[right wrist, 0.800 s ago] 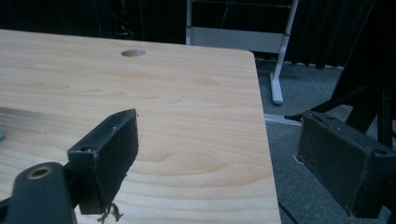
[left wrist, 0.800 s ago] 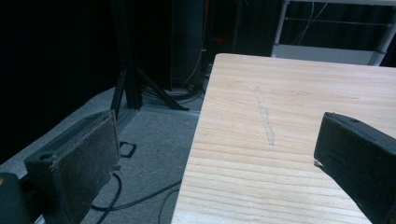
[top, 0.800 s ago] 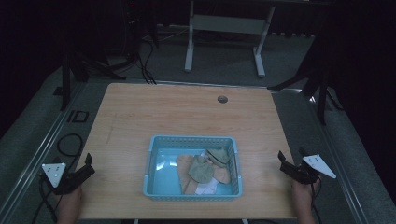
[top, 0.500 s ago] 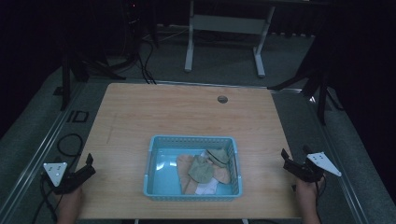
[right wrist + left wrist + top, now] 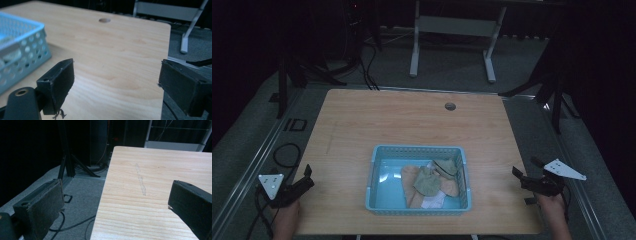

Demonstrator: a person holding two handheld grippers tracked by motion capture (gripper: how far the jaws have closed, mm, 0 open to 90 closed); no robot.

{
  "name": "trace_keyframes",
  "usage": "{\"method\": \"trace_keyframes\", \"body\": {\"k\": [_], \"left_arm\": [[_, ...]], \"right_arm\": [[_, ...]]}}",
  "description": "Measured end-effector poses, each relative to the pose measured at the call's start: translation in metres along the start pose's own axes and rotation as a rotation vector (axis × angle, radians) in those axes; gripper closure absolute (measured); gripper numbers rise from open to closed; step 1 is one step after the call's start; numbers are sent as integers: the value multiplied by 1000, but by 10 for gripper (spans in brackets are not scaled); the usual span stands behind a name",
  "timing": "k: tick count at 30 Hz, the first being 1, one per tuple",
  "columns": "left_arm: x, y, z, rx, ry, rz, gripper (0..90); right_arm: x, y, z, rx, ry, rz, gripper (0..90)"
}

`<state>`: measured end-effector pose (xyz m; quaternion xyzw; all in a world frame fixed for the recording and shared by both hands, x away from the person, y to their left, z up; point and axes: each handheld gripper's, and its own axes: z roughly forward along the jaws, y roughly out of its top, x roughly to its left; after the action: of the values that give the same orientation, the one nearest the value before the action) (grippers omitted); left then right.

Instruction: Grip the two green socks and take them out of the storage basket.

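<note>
We see bare table (image 5: 412, 120) ahead of and beside both grippers; the blue basket (image 5: 418, 150) of cloths (image 5: 429, 182) between them at the near edge is our sole obstacle

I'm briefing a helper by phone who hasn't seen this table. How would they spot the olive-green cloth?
On the wooden table sits one light blue perforated basket, near the person's edge. Its left half is bare; a heap of small cloths fills the right half. The olive-green cloth lies on top at the heap's middle, darker than the peach and white pieces around it.
</note>
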<state>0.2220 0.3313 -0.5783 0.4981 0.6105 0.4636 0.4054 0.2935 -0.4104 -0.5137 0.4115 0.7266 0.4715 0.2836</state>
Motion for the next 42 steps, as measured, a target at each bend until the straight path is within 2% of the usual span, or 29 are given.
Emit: {"method": "trace_keyframes", "body": {"k": [2, 3, 4, 5, 6, 8, 9, 10, 11, 13, 17, 22, 23, 29, 34, 35, 36, 38, 39, 41, 42], "left_arm": [[0, 0, 0, 5, -3, 1, 4], [0, 0, 0, 5, -3, 1, 4], [0, 0, 0, 5, -3, 1, 4], [0, 0, 0, 8, -8, 5, 4], [0, 0, 1, 7, -9, 4, 4], [0, 0, 0, 7, -10, 3, 4], [0, 0, 0, 7, -10, 3, 4], [0, 0, 0, 6, -10, 3, 4], [0, 0, 0, 7, -9, 3, 4], [0, 0, 0, 6, -12, 2, 4], [0, 0, 1, 9, -15, 4, 4], [0, 0, 1, 11, -18, 2, 4], [0, 0, 1, 10, -18, 2, 4], [0, 0, 1, 11, -20, 3, 4], [0, 0, 1, 11, -20, 2, 4], [0, 0, 1, 11, -20, 2, 4], [0, 0, 1, 12, -22, 2, 4], [0, 0, 1, 12, -27, 1, 4], [0, 0, 1, 12, -27, 1, 4], [1, 0, 1, 13, -29, 1, 4], [1, 0, 1, 13, -29, 0, 4]], "right_arm": [[-2, 1, -1, 47, 35, -17, 134], [-2, 1, -1, 47, 35, -17, 134], [-3, 2, -1, 72, 53, -31, 134], [-3, 4, -1, 129, 83, -62, 134], [-4, 5, -1, 158, 109, -67, 132], [-4, 7, -1, 210, 139, -89, 132], [-4, 7, -1, 210, 139, -89, 132], [-4, 8, -1, 245, 154, -102, 132], [-3, 10, 1, 305, 174, -142, 130], [-3, 13, 2, 349, 199, -162, 127], [0, 20, 2, 406, 247, -212, 127], [8, 26, 6, 451, 289, -285, 127], [10, 28, 7, 463, 311, -299, 127], [21, 40, 16, 533, 351, -384, 129], [30, 49, 23, 607, 377, -426, 131], [30, 49, 23, 607, 377, -426, 131], [38, 55, 28, 668, 406, -462, 133], [43, 57, 31, 702, 422, -482, 133], [43, 57, 31, 702, 422, -482, 133], [52, 60, 36, 766, 460, -514, 135], [55, 61, 37, 779, 472, -519, 135]]}}
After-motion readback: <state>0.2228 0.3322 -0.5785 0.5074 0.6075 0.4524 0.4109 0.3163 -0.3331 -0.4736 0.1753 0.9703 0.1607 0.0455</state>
